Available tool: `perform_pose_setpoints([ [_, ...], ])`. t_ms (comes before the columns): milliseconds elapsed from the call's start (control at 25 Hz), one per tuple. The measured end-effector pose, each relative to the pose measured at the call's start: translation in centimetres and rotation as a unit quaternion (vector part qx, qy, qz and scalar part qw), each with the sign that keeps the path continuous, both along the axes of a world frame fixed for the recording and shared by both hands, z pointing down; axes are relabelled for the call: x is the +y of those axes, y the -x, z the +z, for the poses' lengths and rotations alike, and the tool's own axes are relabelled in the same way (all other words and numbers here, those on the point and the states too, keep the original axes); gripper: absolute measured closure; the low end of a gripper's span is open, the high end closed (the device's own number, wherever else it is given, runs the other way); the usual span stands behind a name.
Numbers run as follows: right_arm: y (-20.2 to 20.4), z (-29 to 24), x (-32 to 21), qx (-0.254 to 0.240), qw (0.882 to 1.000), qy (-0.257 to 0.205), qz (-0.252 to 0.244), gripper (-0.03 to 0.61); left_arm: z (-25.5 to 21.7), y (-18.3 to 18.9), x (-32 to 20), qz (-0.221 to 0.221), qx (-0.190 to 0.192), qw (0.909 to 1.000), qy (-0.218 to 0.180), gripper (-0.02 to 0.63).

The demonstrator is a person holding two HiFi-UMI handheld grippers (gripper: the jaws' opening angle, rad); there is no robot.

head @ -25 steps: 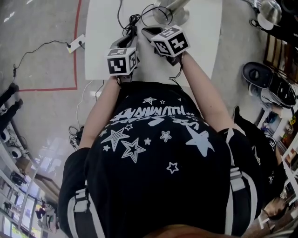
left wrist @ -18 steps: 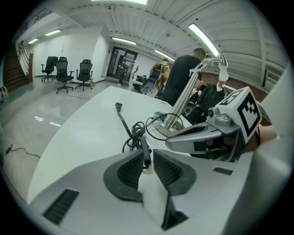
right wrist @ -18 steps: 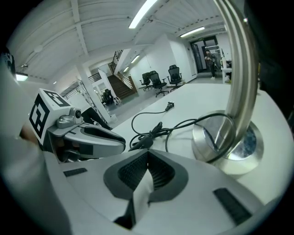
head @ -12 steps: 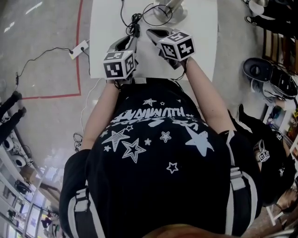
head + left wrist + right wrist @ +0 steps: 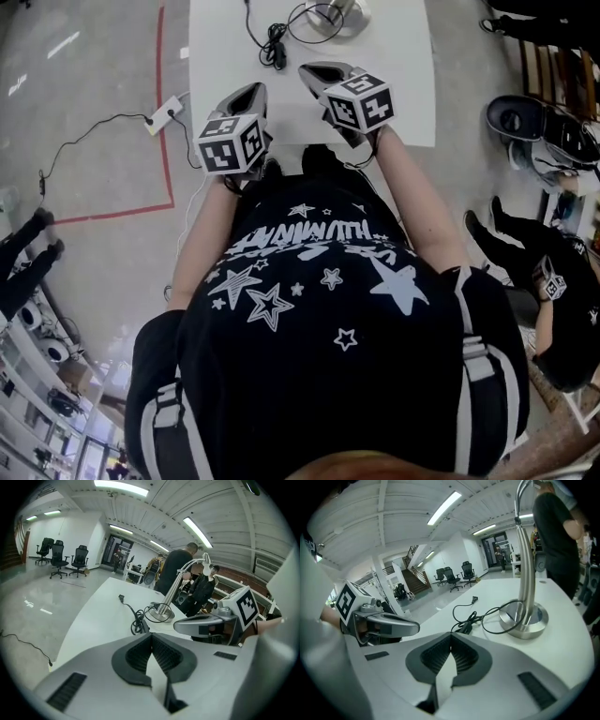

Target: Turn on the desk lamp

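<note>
1 desk lamp (image 5: 330, 13), partly off-frame

A white table (image 5: 412, 56) stands beside red floor tape (image 5: 170, 169) and a power strip (image 5: 162, 114); office chairs (image 5: 59, 557) stand far off.

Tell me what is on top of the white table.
The desk lamp's metal base and its black cable lie on the white table. The left gripper, its jaws closing on nothing, and the right gripper cover part of its near edge.
</note>
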State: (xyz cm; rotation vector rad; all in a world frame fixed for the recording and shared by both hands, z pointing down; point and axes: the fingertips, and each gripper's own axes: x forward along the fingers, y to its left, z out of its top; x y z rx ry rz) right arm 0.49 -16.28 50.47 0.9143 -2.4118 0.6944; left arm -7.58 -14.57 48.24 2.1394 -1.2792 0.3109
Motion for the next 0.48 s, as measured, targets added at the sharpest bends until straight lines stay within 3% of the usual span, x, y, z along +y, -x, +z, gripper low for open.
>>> perform_pose_setpoints([
  [480, 1.2, -1.2, 5.8, 0.017, 0.998, -0.031, 0.059, 0.574, -2.8, 2.9, 3.0, 0.047, 0.025, 0.9977, -0.044, 0.606],
])
